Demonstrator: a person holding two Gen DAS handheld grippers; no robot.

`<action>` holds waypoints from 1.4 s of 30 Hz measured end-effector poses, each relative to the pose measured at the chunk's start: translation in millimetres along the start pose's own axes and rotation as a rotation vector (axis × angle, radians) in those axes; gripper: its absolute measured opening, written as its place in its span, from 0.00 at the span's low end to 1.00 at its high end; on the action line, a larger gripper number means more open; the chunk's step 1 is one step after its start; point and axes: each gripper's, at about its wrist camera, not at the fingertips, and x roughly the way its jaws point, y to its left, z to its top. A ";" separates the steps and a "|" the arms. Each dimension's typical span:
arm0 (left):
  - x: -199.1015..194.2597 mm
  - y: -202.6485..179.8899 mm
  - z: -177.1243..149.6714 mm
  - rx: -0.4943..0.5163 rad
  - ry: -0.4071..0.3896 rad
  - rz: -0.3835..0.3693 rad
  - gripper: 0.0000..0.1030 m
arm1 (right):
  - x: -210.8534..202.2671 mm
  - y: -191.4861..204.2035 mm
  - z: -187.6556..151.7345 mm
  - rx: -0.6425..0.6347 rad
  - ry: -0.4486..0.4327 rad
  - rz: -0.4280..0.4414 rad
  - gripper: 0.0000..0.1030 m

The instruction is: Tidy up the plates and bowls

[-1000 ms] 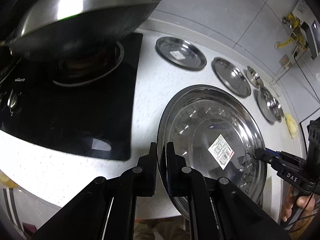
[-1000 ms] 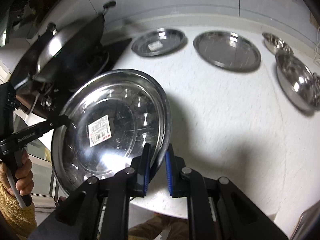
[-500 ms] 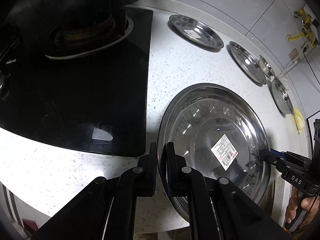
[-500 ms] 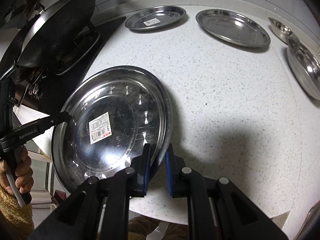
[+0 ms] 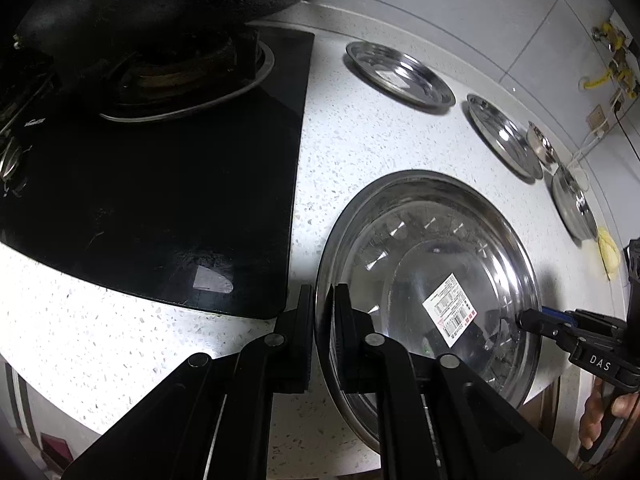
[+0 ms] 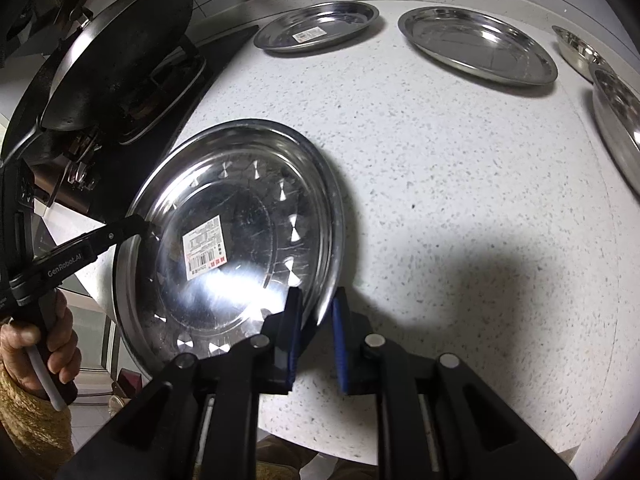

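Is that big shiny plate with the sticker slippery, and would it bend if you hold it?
Probably slippery: the big plate looks like polished metal, and both grippers pinch only its thin rim. It likely stays stiff, since held at opposite edges it shows no sag. It might clatter if dropped.

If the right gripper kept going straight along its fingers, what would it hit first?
Hard to be sure of depth. The right gripper is shut on the big plate's rim; ahead lies bare counter, then probably the unlabelled plate near the wall.
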 end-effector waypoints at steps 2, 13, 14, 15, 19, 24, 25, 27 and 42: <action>-2.2 1.9 -1.6 -0.021 -0.008 -0.023 0.25 | -3.8 -2.1 -1.3 -0.011 -0.006 0.005 0.15; -49.7 -20.0 17.0 0.040 -0.148 0.090 0.70 | -38.6 -36.3 14.0 -0.011 -0.091 0.032 0.24; -53.0 -22.9 23.7 0.021 -0.150 0.061 0.71 | -45.5 -43.6 20.7 -0.017 -0.104 0.032 0.28; -55.1 -28.7 34.3 0.002 -0.144 0.007 0.75 | -51.9 -50.7 27.1 -0.023 -0.119 0.027 0.31; -49.2 -68.6 66.1 0.010 -0.135 -0.093 0.85 | -80.9 -84.5 69.6 -0.050 -0.190 -0.015 0.43; -3.0 -133.5 113.8 0.006 -0.064 -0.161 0.85 | -85.7 -131.9 140.8 -0.045 -0.183 -0.046 0.52; 9.6 -143.9 122.1 0.001 -0.053 -0.162 0.85 | -82.6 -143.8 156.2 -0.039 -0.168 -0.058 0.53; 39.1 -167.5 140.6 -0.019 -0.014 -0.172 0.85 | -71.0 -163.3 185.4 -0.032 -0.125 -0.079 0.54; 166.9 -223.4 189.4 -0.150 0.146 -0.049 0.84 | 3.8 -234.8 257.4 0.040 0.043 -0.123 0.54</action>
